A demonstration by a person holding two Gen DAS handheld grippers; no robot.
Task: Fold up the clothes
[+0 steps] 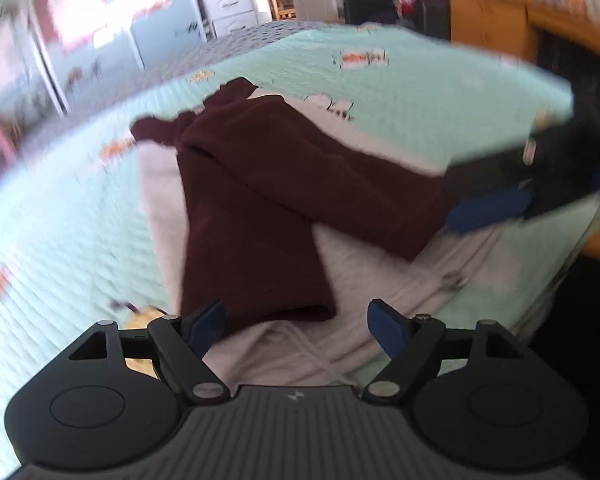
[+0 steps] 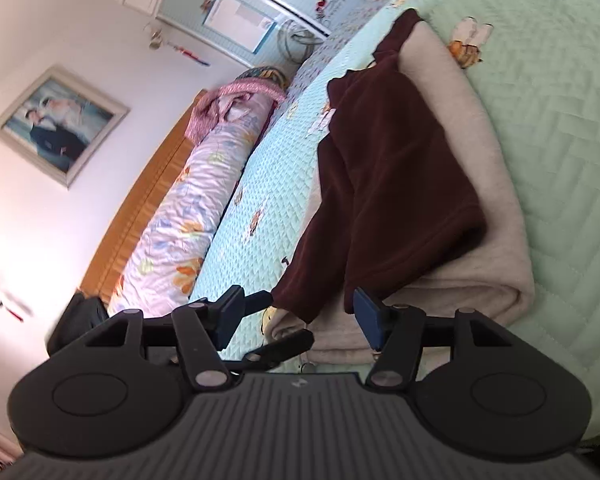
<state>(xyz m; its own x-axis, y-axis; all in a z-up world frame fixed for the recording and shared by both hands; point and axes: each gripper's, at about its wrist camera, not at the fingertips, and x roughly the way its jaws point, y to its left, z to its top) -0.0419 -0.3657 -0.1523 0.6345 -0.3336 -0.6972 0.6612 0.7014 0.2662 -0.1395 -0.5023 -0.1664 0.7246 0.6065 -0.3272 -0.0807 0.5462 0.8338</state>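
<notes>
While both claws gape empty, the maroon garment point(image 1: 256, 184) lies mid-frame on the bed point(image 1: 60, 216), lengthwise away from the left claw point(image 1: 296, 328), its hem nearest; the right claw point(image 2: 296, 316) waits beside.

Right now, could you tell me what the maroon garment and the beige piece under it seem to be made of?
The maroon garment looks like fleece or velour: matte, plush nap, soft rounded hem, though that is only a guess. The beige piece beneath it looks like a thick, soft knit or fleece blanket, matte, with rounded folded edges. The bedspread is quilted, with stitched zigzag ridges.
</notes>
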